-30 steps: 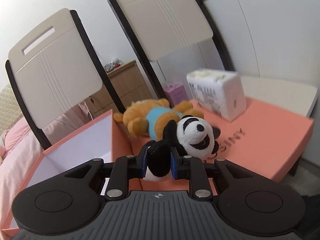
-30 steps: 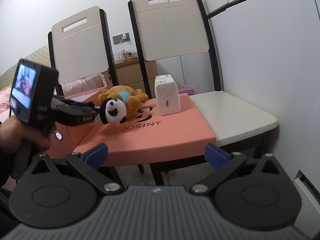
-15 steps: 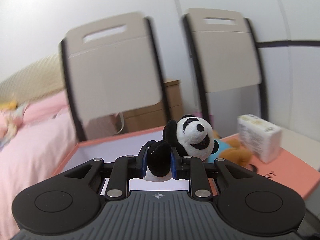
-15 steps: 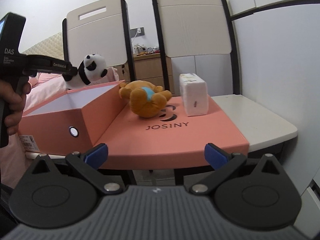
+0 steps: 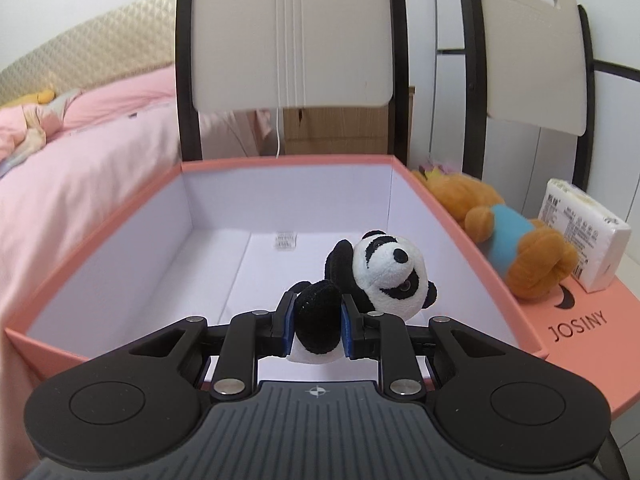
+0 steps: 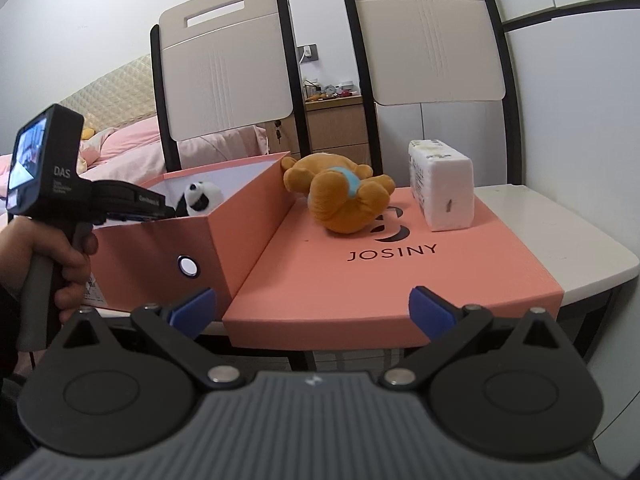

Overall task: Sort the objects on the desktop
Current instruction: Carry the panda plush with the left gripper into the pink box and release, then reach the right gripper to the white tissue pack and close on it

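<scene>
Since 1 s ago you've swung the panda (image 5: 384,276) off the lid and over the open box (image 5: 120,224). Left wrist view: left gripper (image 5: 318,322) clamped on its black leg, toy hanging w/ the white box floor under it, so drop-off looks next. Bear (image 5: 508,240) and tissue pack (image 5: 580,232) lie on the lid (image 5: 580,316), unsorted.

Right wrist view: right gripper (image 6: 312,312) spread wide, holding nothing, well short of the table. Panda sits just inside the box rim.

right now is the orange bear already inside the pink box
No, the orange bear lies on the flat lid beside the pink box, outside its wall.
</scene>
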